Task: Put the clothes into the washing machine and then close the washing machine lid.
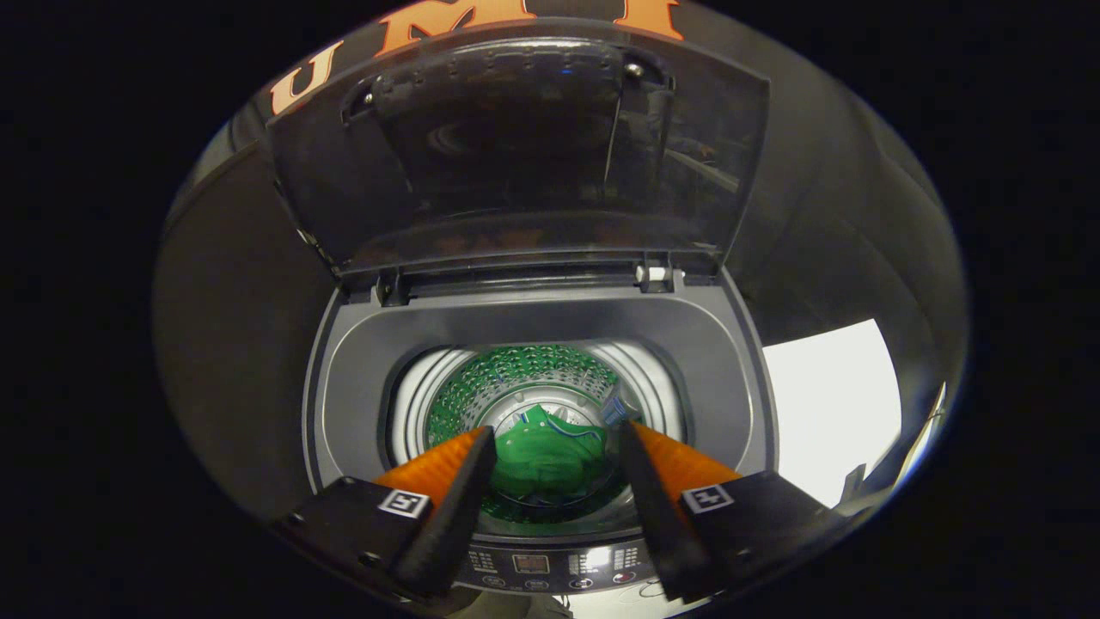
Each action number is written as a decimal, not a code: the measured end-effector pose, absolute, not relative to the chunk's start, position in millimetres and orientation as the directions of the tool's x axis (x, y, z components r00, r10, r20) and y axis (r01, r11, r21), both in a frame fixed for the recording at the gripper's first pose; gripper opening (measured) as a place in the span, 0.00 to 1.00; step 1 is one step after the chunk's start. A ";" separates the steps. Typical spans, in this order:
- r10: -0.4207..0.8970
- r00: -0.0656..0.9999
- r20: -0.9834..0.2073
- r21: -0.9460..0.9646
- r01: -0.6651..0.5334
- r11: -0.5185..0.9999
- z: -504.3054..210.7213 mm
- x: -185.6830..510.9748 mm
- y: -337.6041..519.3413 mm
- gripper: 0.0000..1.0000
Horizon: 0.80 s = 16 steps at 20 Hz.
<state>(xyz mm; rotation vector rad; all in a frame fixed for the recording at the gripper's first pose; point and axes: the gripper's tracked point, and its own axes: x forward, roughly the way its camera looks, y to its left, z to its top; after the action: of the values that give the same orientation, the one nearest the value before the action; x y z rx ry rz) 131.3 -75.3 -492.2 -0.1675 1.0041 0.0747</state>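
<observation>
The gripper hung wide open and empty above the washing machine, with the green garment lying in the drum under the raised lid.

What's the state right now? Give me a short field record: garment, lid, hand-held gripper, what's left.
garment: green clothing lying at the bottom of the drum, seen between the fingers
lid: washing machine lid raised upright at the back, open
hand-held gripper: hand-held gripper open above the tub opening, holding nothing
control panel: control panel at the front edge, below the fingers
remaining: lid not yet closed
</observation>
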 end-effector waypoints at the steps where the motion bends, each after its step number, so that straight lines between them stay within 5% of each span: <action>1: -0.016 0.543 -0.840 -0.108 -0.138 0.985 -487.8 130.6 -79.1 0.98; 16: -0.008 0.708 -0.706 -0.135 -0.122 0.983 -361.9 156.6 -81.8 0.99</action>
<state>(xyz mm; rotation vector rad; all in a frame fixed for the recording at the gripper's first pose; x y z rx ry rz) 156.6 -81.8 -361.9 -0.1767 0.7821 0.0636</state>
